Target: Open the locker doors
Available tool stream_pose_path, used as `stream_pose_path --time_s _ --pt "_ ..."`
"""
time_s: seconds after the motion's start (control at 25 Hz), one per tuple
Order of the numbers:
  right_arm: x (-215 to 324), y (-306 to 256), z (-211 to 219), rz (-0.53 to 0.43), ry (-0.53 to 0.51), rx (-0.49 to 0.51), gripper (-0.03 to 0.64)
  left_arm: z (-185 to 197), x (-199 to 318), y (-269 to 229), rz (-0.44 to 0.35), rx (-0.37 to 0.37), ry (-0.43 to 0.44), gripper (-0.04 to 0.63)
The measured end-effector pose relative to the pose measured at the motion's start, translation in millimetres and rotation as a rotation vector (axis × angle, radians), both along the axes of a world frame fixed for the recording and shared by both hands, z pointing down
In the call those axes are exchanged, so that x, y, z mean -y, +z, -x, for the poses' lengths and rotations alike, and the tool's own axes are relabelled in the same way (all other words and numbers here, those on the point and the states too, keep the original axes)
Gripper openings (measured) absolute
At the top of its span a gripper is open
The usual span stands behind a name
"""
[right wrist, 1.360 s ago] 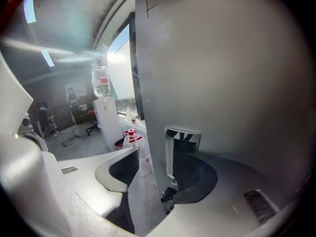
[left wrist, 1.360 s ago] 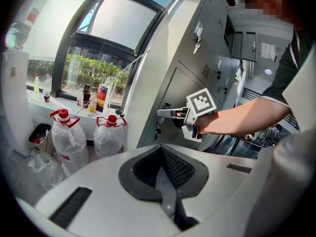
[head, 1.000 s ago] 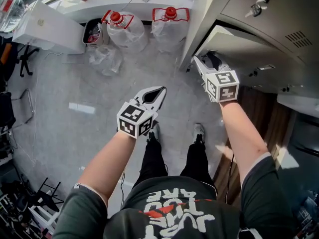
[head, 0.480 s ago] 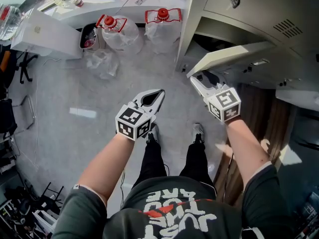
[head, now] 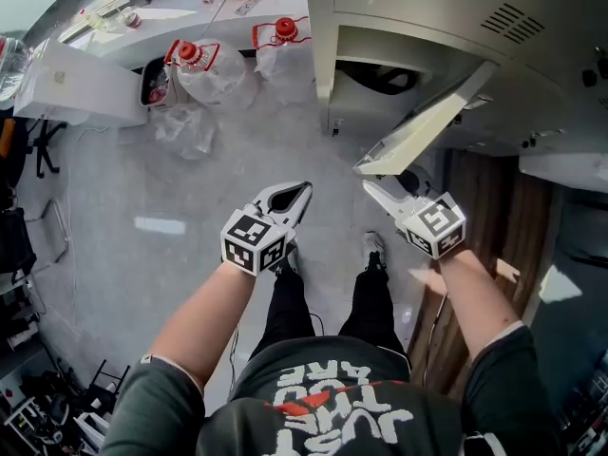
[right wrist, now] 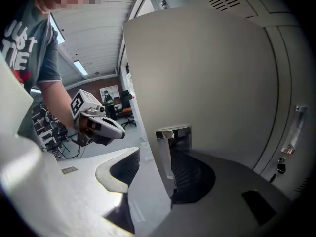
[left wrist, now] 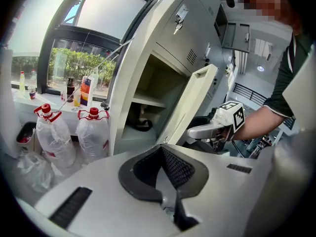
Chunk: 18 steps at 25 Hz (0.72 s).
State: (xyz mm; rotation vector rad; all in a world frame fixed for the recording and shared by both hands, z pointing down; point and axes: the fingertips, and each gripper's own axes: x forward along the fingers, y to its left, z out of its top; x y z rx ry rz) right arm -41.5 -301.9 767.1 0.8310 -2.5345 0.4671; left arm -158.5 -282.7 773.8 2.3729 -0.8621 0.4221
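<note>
Door (head: 427, 126) of the grey locker (head: 408, 12) stands swung out, its free edge at the right gripper (head: 378, 190). The left gripper (head: 302, 190) hangs over the floor (head: 142, 188). Left gripper view: jaws together, empty. Right gripper view: jaws apart, with the door's edge between them.

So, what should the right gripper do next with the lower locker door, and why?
Probably pull the door farther out: its edge sits between the open fingers of the right gripper, and the door stands only partly open, angled across the compartment.
</note>
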Motion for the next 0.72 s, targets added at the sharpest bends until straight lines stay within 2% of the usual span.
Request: stream_pose_path --time_s 0.28,0.72 --pt "-30 3 -43 0.035 0.002 0.045 0.213 -33 -4 1 0.003 0.0 0.043 0.005" --pt "-58 -2 -102 0.065 0.021 0.046 0.212 -71 -17 2 0.009 0.008 0.089 0.005"
